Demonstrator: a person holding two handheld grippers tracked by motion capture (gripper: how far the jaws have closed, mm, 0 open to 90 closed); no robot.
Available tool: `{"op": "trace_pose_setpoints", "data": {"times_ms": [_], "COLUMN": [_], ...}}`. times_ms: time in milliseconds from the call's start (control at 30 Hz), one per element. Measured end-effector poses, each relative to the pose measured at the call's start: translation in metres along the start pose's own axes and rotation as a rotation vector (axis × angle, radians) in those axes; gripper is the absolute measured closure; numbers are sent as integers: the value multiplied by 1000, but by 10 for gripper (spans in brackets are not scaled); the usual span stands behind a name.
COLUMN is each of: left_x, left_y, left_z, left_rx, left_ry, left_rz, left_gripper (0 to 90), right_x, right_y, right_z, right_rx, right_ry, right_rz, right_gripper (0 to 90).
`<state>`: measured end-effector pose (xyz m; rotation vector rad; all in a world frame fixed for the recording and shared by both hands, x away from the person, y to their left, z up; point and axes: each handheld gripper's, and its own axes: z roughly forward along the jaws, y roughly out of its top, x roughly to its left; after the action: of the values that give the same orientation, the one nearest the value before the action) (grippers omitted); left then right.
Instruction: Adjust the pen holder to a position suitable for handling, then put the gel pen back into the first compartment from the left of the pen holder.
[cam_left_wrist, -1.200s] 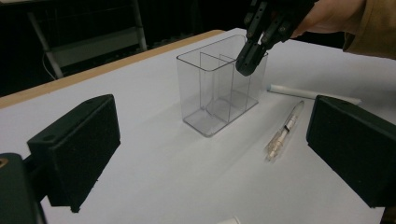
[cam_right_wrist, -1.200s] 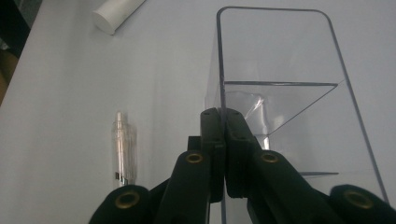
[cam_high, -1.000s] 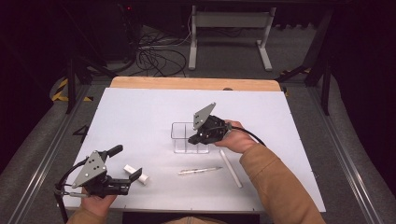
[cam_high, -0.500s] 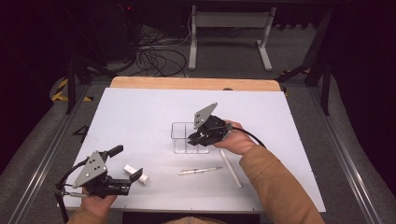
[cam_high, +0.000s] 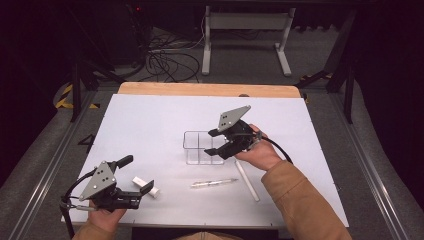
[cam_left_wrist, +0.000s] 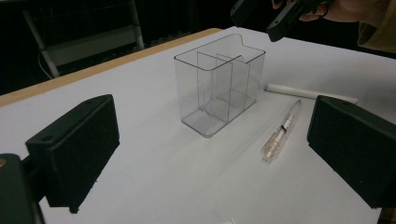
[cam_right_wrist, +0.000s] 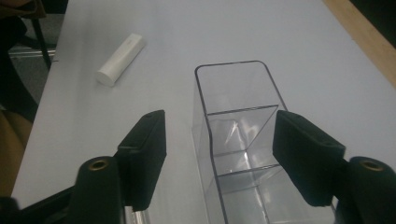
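Observation:
A clear plastic organiser (cam_high: 199, 147) with dividers stands mid-table. My right gripper (cam_high: 212, 142) hovers just above its right end, and its jaws have just been opening. In the right gripper view the jaws (cam_right_wrist: 219, 123) stand apart over the organiser (cam_right_wrist: 236, 140) without pressing on it. At the near left corner my left gripper (cam_high: 134, 179) is open, with a short white block (cam_high: 146, 186) beside its lower jaw. A clear pen (cam_high: 214, 183) and a long white stick (cam_high: 247, 180) lie in front of the organiser.
The left gripper view looks between its jaws (cam_left_wrist: 212, 154) at the organiser (cam_left_wrist: 219, 84), the pen (cam_left_wrist: 282, 133) and the stick (cam_left_wrist: 310, 92). The white table mat (cam_high: 150, 120) ends in a wooden strip (cam_high: 210, 90) at the far side. Dark floor with cables lies beyond.
The right gripper's jaws have spread apart and it has lifted slightly off the organiser's right end. The left gripper and the loose items have stayed put.

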<state>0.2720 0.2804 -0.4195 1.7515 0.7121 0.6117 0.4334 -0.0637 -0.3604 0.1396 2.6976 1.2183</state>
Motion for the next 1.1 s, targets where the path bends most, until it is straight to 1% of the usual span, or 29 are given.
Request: {"op": "trace_pose_setpoints", "data": {"times_ms": [133, 200, 333, 433, 533, 667, 700, 800, 900, 933, 1100], "left_x": [1, 0, -1, 0, 1, 0, 0, 0, -1, -2, -3], "left_y": [1, 2, 4, 4, 4, 6, 6, 8, 10, 11, 14], "left_z": [1, 1, -1, 0, 2, 2, 2, 2, 3, 4, 6], "left_rx": [10, 12, 12, 17, 25, 13, 7, 8, 11, 13, 8], "left_ry": [5, -5, -8, -5, -18, -25, -24, -34, -24, -25, -48], "left_rz": [8, 7, 15, -2, -26, -26, -20, -18, 10, 12, 4], "left_gripper": [21, 20, 31, 18, 4, 4, 4, 4, 9, 10, 13], "right_x": [5, 6, 5, 6, 8, 11, 13, 17, 22, 23, 25], "right_y": [-1, -2, -2, -2, -1, -2, -3, -7, -12, -14, -23], "right_z": [-8, -11, -15, -18, -22, -28, -29, -34, -40, -43, -52], "right_rx": [-32, -42, -64, -81, -102, -126, -130, -149, -170, -180, -206], "right_ry": [-32, -46, -55, -59, -67, -84, -90, -108, -130, -136, -168], "right_rz": [7, 11, 23, 26, 33, 41, 40, 50, 55, 61, 79], "right_gripper": [274, 231, 179, 145, 109, 87, 82, 69, 58, 55, 37]}}
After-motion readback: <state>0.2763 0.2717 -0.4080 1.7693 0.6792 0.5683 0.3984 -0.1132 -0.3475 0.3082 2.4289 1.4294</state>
